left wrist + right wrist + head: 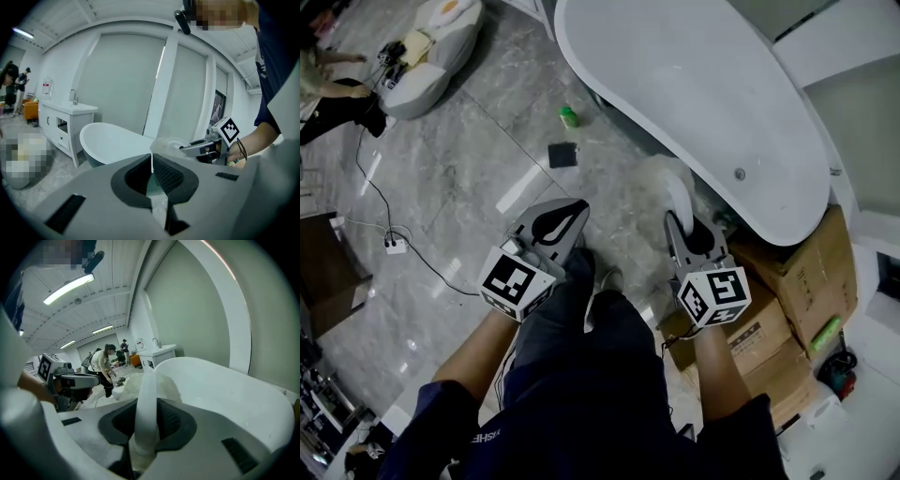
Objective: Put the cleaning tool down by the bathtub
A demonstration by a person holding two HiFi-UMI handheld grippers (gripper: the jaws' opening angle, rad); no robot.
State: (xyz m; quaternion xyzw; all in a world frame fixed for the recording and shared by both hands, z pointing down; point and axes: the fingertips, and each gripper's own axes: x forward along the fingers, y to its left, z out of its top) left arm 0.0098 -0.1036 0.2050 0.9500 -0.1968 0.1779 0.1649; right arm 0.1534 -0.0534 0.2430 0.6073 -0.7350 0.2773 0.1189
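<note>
Head view, R gripper [680, 223] grips cleaning tool [679, 187]

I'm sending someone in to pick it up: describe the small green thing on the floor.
Start at the white bathtub. On the grey floor beside it lies the green thing, just past a dark square; nothing else near it is green.

Bathroom: freestanding bathtub [703, 103], sink vanity [65, 112], marble floor [459, 178]

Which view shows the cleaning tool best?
Right gripper view: the tool, close up, clamped by its white handle in the right gripper. Head view shows it blurred from above; left gripper view only its fluffy head.
</note>
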